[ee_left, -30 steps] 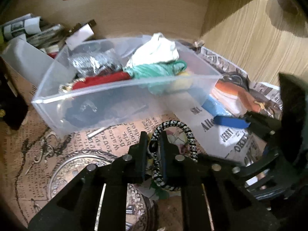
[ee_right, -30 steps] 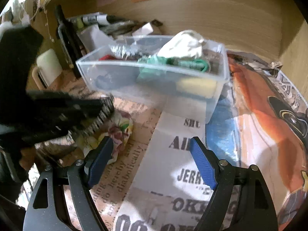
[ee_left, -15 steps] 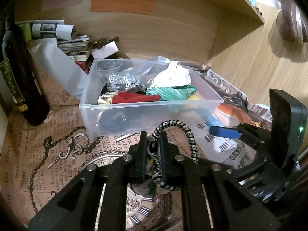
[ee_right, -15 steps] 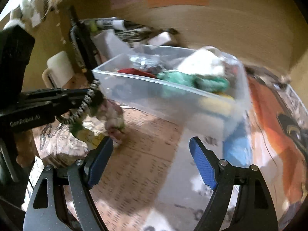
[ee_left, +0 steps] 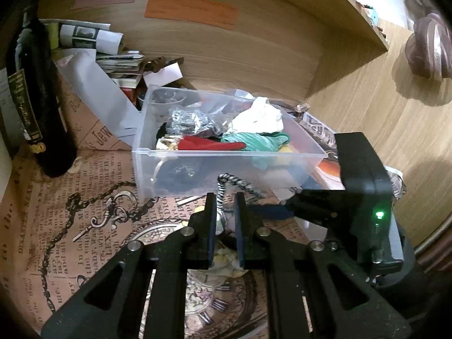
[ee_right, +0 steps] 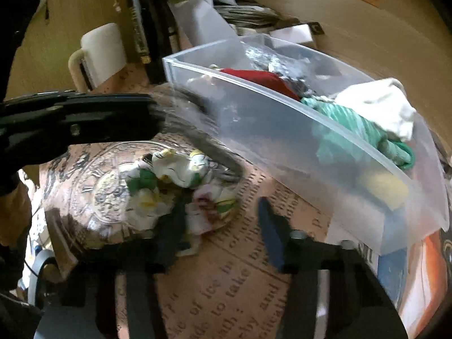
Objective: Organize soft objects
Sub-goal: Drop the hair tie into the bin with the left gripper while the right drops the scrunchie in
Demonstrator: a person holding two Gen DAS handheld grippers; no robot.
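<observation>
My left gripper (ee_left: 226, 220) is shut on a black-and-white braided cord (ee_left: 240, 183) that loops up in front of the fingers. A floral fabric bundle (ee_right: 175, 186) sits just below it, and the blurred cord (ee_right: 203, 135) runs from the left gripper (ee_right: 152, 115) down to it. My right gripper (ee_right: 220, 228) is blurred and its jaws are closing. Its left finger overlaps the bundle's near edge and its right blue pad (ee_right: 271, 234) stands clear of the fabric. Behind them stands a clear plastic bin (ee_left: 226, 152) holding white, green, red and silver soft items.
A dark bottle (ee_left: 36, 99) stands left of the bin, with a frosted lid (ee_left: 93, 90) and stacked papers (ee_left: 113, 56) behind it. A white mug (ee_right: 101, 53) is at the far left. Wooden walls close the back and right. Printed paper covers the tabletop (ee_left: 70, 226).
The right gripper swung left to the floral bundle and its jaws narrowed. The left gripper drew back a little from the bin, still holding the cord.
</observation>
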